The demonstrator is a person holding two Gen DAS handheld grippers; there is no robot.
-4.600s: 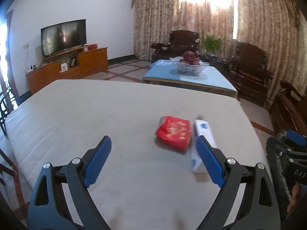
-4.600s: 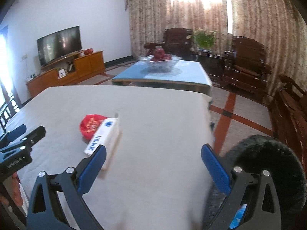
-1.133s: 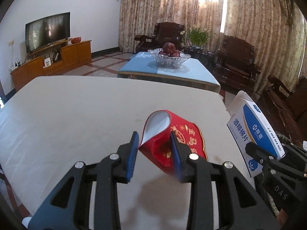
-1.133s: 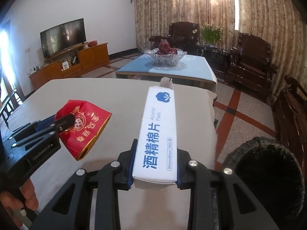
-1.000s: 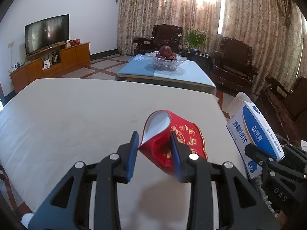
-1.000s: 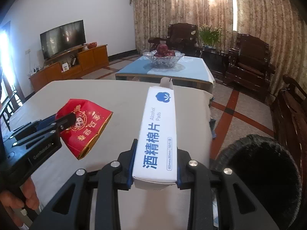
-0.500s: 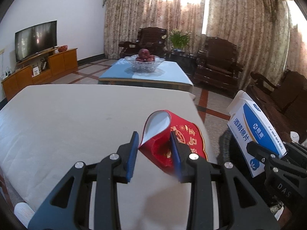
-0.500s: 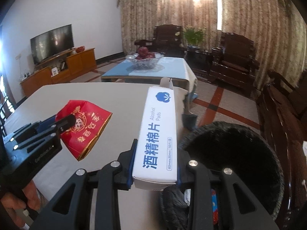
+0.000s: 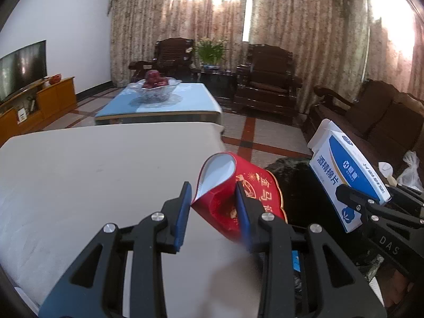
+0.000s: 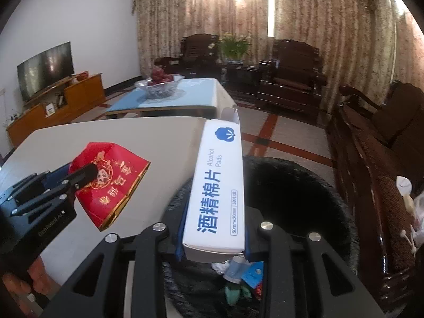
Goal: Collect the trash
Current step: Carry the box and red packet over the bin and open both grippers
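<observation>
red packet: clamped in left hand-held gripper, raised at the desk edge | alcohol pads box: clamped in right hand-held gripper, held over the black bin | bin: on the floor just beside the desk, scraps inside
</observation>
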